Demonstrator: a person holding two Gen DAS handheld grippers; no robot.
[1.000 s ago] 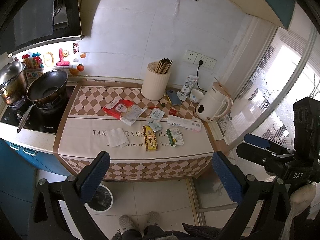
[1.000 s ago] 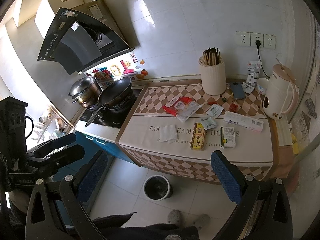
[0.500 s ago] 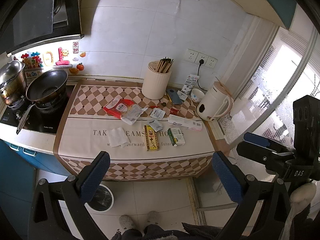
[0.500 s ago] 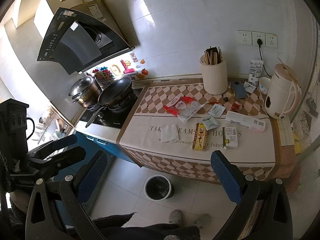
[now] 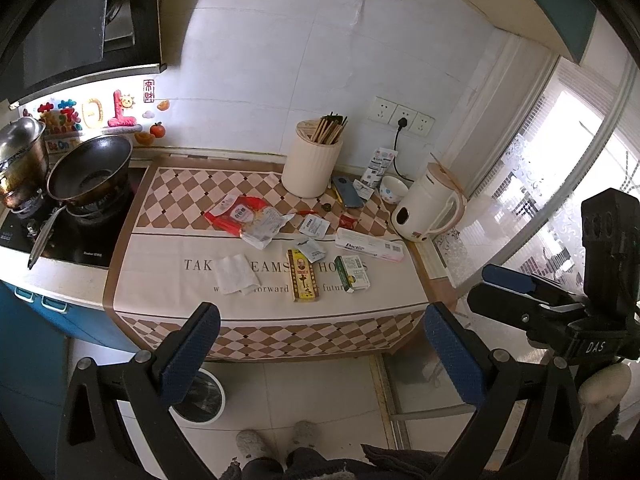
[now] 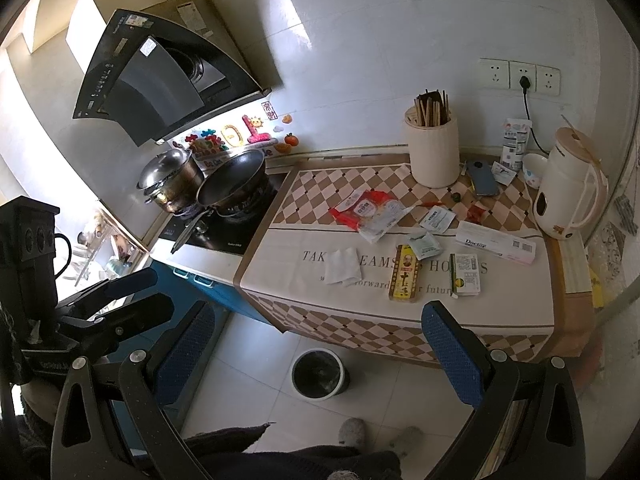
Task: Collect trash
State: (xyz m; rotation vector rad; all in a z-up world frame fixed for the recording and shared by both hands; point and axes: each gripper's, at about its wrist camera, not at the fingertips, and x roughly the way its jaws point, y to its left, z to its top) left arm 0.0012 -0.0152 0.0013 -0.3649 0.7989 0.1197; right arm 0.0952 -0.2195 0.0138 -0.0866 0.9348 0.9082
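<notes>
Trash lies on the cloth-covered counter (image 5: pixel 160 280): a white tissue (image 5: pixel 236 279), a red and clear wrapper (image 5: pixel 250 222), a yellow box (image 5: pixel 304 276), a green and white box (image 5: pixel 353 279), a long white box (image 5: pixel 370 245) and small sachets (image 5: pixel 314 226). The same items show in the right wrist view, with the tissue (image 6: pixel 341 266) and yellow box (image 6: pixel 405 278). A small bin (image 5: pixel 200 398) stands on the floor below the counter (image 6: pixel 319 374). My left gripper (image 5: pixel 320 352) and right gripper (image 6: pixel 316 352) are both open and empty, held back from the counter.
A cream utensil holder (image 5: pixel 313 168), phone (image 5: pixel 347 192), small bowl (image 5: pixel 393 189) and white kettle (image 5: pixel 430 208) stand at the counter's back and right. A wok (image 5: pixel 90 172) and pot (image 5: pixel 18 160) sit on the stove at left. A window is at right.
Both views have shifted slightly, with the counter a little nearer. Nothing on the counter has moved and both grippers stay open.
</notes>
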